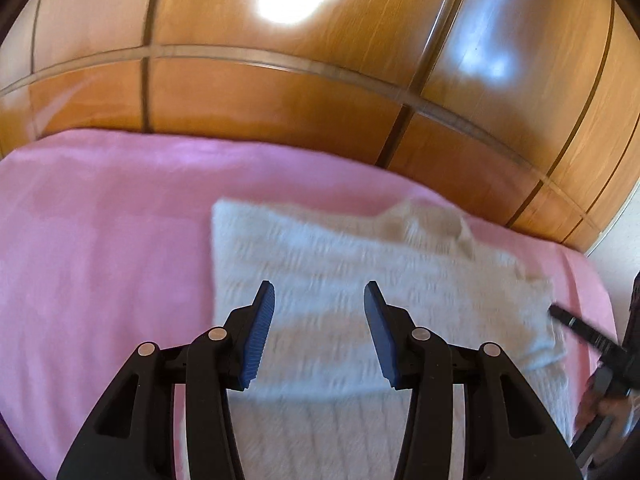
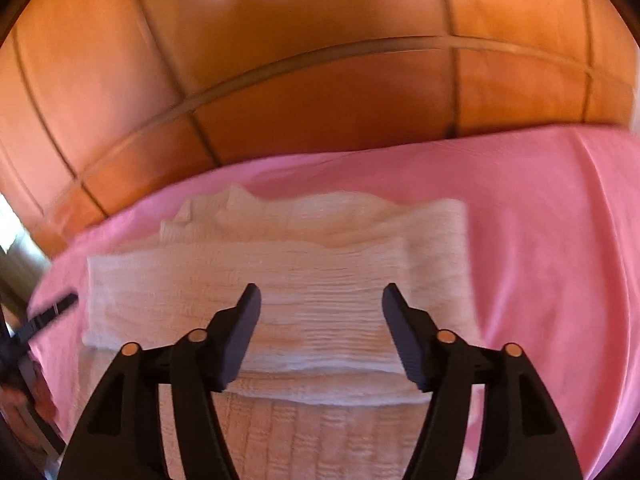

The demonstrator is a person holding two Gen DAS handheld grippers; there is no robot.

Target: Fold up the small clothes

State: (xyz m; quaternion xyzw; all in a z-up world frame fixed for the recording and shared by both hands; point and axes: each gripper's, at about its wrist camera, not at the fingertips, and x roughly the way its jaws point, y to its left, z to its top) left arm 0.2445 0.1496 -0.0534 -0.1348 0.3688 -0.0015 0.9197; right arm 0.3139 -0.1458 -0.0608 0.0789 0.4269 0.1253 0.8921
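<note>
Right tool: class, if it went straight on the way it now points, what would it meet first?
Most likely the folded white knit garment lying on the pink cover. The right tool stands open and empty above it; the depth is unclear.

Both fisheye cameras sat just behind their black grippers, angled downward across the pink bedsheet (image 1: 100, 240) toward the glossy wooden wardrobe (image 2: 320, 60). Each looked closely onto the folded white knitted garment (image 1: 340, 260), which both views shared, left from one side, right from the other.
</note>
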